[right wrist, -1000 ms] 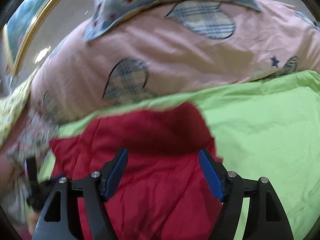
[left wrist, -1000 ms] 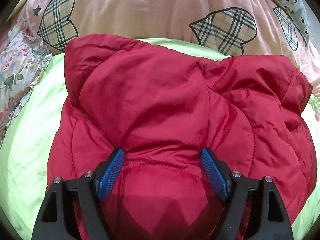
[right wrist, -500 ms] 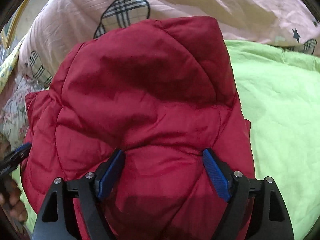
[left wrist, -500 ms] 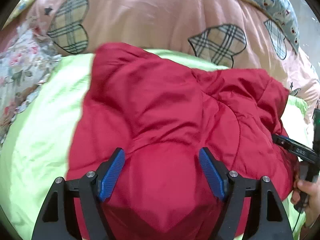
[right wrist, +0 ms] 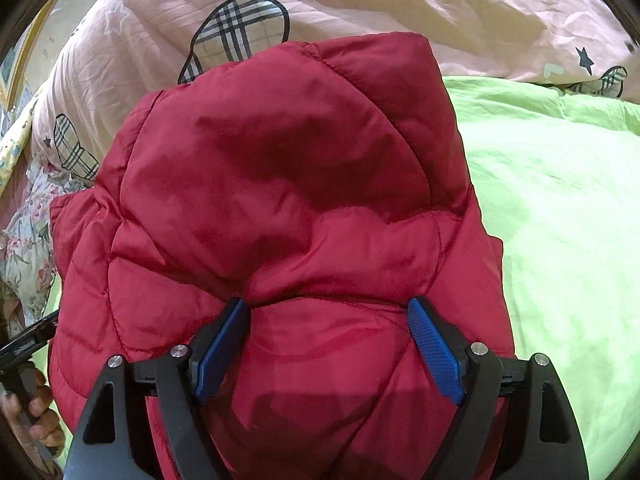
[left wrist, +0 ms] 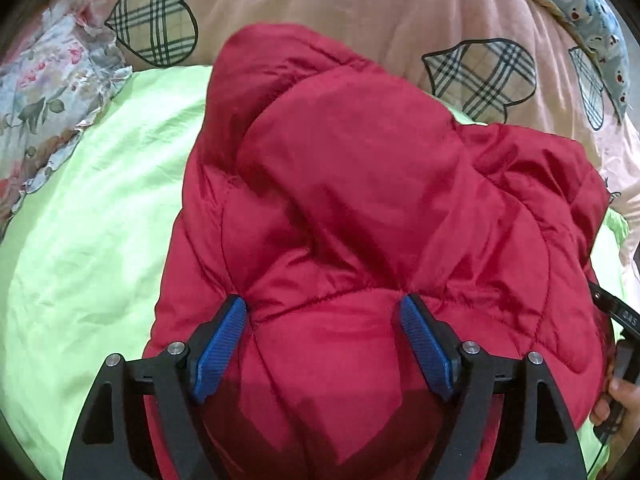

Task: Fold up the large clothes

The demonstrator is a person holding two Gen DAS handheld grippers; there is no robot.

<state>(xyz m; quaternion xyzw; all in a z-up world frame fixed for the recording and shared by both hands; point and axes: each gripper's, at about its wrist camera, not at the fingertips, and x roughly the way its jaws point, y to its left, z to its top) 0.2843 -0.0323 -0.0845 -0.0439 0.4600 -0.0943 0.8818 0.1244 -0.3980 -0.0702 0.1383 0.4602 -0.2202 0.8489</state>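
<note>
A red quilted puffer jacket (left wrist: 360, 200) lies bunched in a folded heap on a light green sheet (left wrist: 100, 220); it also fills the right wrist view (right wrist: 280, 200). My left gripper (left wrist: 324, 312) is open, its blue pads wide apart with the near part of the jacket bulging between them. My right gripper (right wrist: 328, 316) is open in the same way over the jacket's near edge. The right gripper's body and the hand on it show at the right edge of the left wrist view (left wrist: 620, 340).
A pink quilt with plaid hearts (left wrist: 360, 8) is piled behind the jacket. Floral bedding (left wrist: 36, 92) lies at the left. Green sheet (right wrist: 560, 220) spreads to the right of the jacket. The other hand shows at the left edge (right wrist: 28, 408).
Both grippers stayed open. The left view has shifted so the jacket sits further right and nearer. The right gripper swung from the quilt down over the jacket and came closer.
</note>
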